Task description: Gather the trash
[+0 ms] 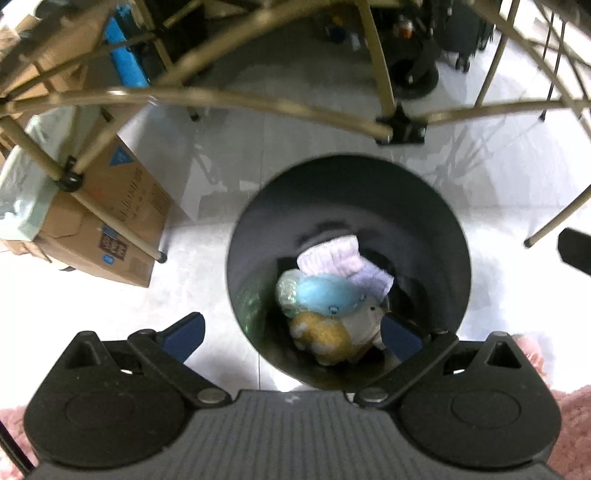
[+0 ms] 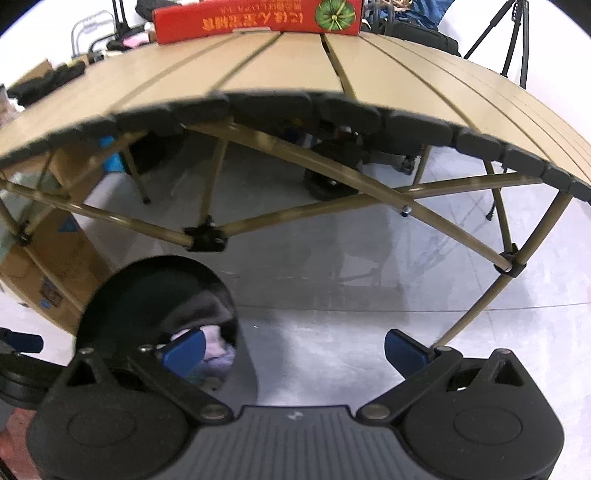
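Note:
A dark round trash bin (image 1: 436,229) stands on the pale floor, seen from above in the left wrist view. Inside lie a white crumpled piece (image 1: 343,260), a blue and white wrapper (image 1: 325,291) and a yellow item (image 1: 325,336). My left gripper (image 1: 291,332) hangs over the bin's near rim, open, nothing between its blue fingertips (image 1: 184,332). In the right wrist view the same bin (image 2: 147,295) sits low on the left. My right gripper (image 2: 293,350) is open and empty, just right of the bin and above bare floor.
A tan folding table (image 2: 295,70) with crossed metal legs (image 2: 207,238) stands beyond the bin. A red box (image 2: 258,16) lies on its far edge. Cardboard boxes (image 1: 110,206) sit left under the table. A pink fluffy rug (image 1: 569,424) borders the near floor. A tripod (image 2: 513,33) stands far right.

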Available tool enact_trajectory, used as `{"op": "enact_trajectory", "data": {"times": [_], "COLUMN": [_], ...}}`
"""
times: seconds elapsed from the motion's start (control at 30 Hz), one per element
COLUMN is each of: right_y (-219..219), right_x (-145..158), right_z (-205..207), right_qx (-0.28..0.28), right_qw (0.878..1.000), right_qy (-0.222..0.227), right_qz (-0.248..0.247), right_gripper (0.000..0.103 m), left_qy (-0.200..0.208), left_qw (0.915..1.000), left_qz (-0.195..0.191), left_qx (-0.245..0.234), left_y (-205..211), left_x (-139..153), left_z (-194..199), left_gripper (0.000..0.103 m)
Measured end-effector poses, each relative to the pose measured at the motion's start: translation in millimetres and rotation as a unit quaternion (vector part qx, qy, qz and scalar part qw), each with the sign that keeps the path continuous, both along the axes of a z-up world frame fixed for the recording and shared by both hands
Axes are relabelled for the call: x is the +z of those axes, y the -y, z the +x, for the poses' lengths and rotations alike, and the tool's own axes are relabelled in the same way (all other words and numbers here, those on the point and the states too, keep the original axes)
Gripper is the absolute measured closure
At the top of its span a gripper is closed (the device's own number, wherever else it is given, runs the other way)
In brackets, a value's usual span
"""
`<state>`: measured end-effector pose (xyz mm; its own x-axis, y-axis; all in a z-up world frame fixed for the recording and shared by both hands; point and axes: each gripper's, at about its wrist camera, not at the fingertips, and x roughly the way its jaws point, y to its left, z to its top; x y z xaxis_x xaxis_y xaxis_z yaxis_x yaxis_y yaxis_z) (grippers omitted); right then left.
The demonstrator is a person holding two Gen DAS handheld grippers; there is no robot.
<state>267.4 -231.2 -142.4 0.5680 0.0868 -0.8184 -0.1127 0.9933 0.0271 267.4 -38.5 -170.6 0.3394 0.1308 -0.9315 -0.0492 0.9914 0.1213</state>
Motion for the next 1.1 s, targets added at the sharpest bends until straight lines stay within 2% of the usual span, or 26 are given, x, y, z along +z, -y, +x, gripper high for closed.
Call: {"op": "enact_trajectory", "data": {"times": [0.13,0.27,0.5,0.7,0.9,1.1], "right_y": [-1.6,-2.1,-5.7,-9.5,-13.8,-9.5], "right_x": [21.1,48.5,92.5,115.2,120.6,121.2], "right_z": [-12.5,-26.1,-72.3,-122.0,-169.6,-196.7], "right_qx": [0.006,0.012,0.04,0.065,0.087,0.078], "right_qw": [0.999,0.996,0.99,0.987,0.987,0.988], "right_qy": [0.032,0.073,0.124,0.135,0.13,0.126], "right_qz": [0.025,0.046,0.057,0.055,0.046,0.052], "right_gripper": [0.0,0.0,0.0,0.0,0.0,0.0], "left_qy": [0.059,0.125,0.198,0.222,0.227,0.237], "left_qw": [0.9983,0.992,0.9794,0.973,0.9714,0.9688], "left_qz": [-0.006,-0.004,-0.003,0.001,-0.003,-0.005], "left_qx": [-0.002,-0.012,-0.038,-0.063,-0.07,-0.071], "left_y": [-6.2,-11.0,-17.6,-22.7,-27.5,-28.6], "left_x": [36.8,74.5,121.9,140.4,144.3,148.7], "left_z": [-17.9,-40.5,-90.4,-141.0,-184.1,-209.2], "left_gripper": [0.0,0.0,0.0,0.0,0.0,0.0]}}
